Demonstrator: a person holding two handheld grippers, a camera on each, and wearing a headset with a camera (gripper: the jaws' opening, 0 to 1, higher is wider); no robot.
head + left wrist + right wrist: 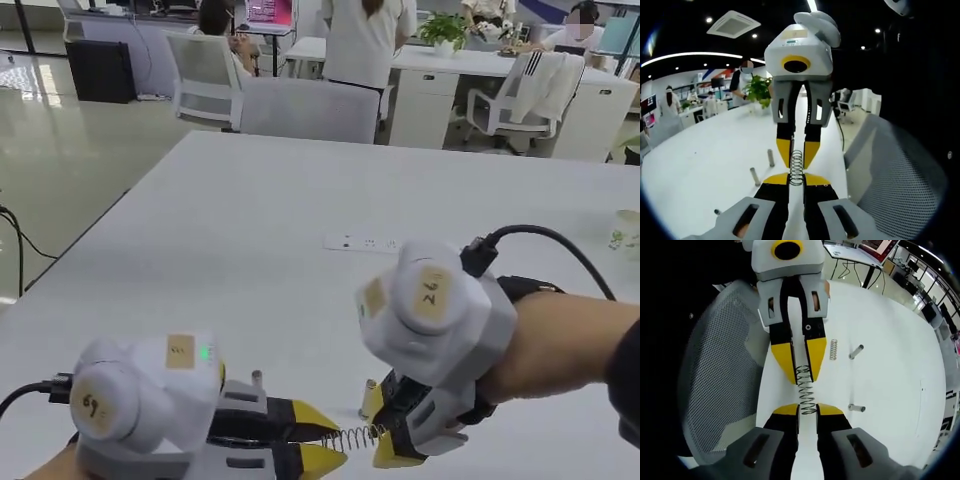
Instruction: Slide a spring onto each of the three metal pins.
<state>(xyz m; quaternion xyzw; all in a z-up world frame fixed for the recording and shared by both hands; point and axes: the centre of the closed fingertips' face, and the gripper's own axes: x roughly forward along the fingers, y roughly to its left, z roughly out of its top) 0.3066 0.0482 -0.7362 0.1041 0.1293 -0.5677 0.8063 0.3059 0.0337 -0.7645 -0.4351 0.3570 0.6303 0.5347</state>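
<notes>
- Fingers [786,410] of right gripper [807,411] and left gripper [796,179] pinch opposite ends of one spring [805,390].
- Handover, likely: bare pins [771,157] stand beside them; one side must release, the other thread it.

A handwritten label [432,290] on the right gripper [380,432] reads "26". A similar tag [93,407] on the left gripper [328,445] reads "69".

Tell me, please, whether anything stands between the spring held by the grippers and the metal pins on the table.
Nothing visible lies on the white table between the spring and the near pin or far pin. However, the left gripper and right gripper each clamp one end, so one end probably needs freeing first.
</notes>
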